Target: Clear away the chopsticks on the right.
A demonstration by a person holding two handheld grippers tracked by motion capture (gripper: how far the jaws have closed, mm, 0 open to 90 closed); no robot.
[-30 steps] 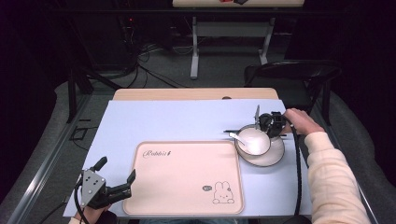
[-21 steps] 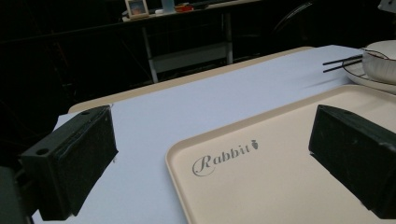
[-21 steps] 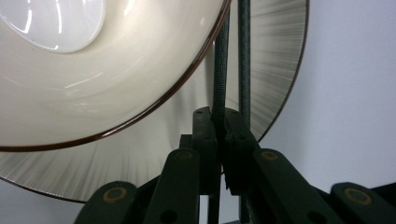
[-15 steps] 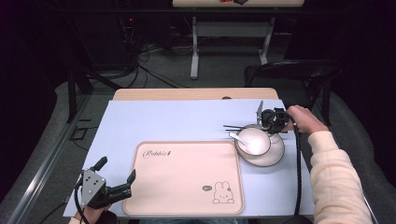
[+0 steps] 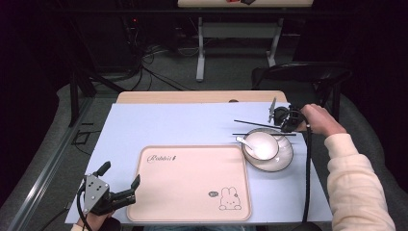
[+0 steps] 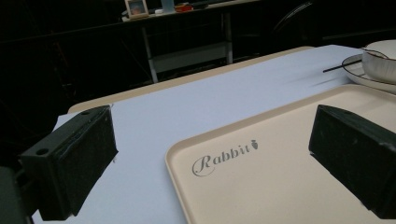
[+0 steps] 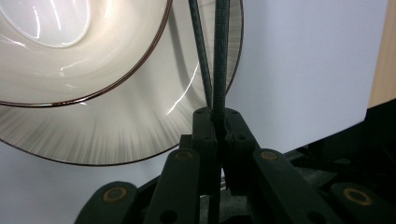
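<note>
My right gripper (image 5: 286, 124) is shut on the right ends of a pair of dark chopsticks (image 5: 255, 126), which stick out leftward above the plate (image 5: 285, 159). In the right gripper view the jaws stand pressed together on both chopsticks (image 7: 219, 56), over the plate (image 7: 140, 135) and the white bowl (image 7: 70, 51). The bowl (image 5: 262, 144) sits on the plate with a white spoon (image 5: 244, 142) in it. My left gripper (image 5: 120, 175) stands open at the front left corner of the beige tray (image 5: 192, 187), jaws wide with nothing between them. The tray (image 6: 280, 154) lies just ahead of my left gripper (image 6: 210, 158).
A pale blue mat (image 5: 168, 125) covers the wooden table (image 5: 192, 96). A dark chair (image 5: 308, 72) stands behind the table's far right corner. The right gripper's cable (image 5: 308, 173) hangs along the table's right edge. The tray bears only print, the word Rabbit and a small rabbit drawing.
My right gripper has risen a little with the chopsticks, lifting them off the plate's far rim. The left gripper has stayed where it was.
</note>
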